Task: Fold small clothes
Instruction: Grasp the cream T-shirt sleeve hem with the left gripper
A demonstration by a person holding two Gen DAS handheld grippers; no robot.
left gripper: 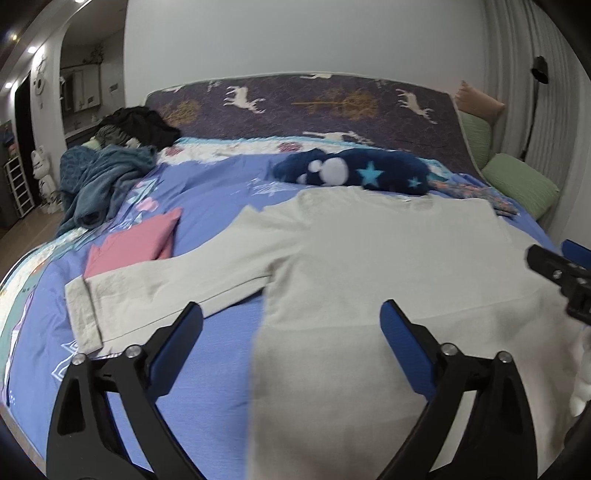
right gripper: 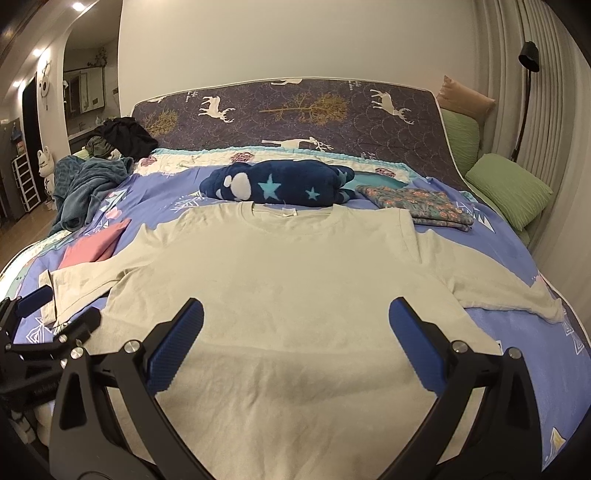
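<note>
A cream long-sleeved shirt (right gripper: 288, 280) lies flat on the bed (left gripper: 207, 229), collar toward the headboard. Left tool (left gripper: 291, 321) and right tool (right gripper: 295, 317) hover over it, jaws wide, empty.

Both views are lit evenly from indoor lamps, with bright ceiling spots (right gripper: 78, 6) glaring at the upper left. The left wrist view is cooler and softly smeared, so the cream shirt (left gripper: 369, 277) and navy blanket (left gripper: 354, 170) lose their edges; the right wrist view is warmer and sharper. Fisheye bending curves the headboard (right gripper: 288, 110) and curtain (right gripper: 546, 92), and the corners go black. Shadows on the bed (right gripper: 498, 332) are faint
</note>
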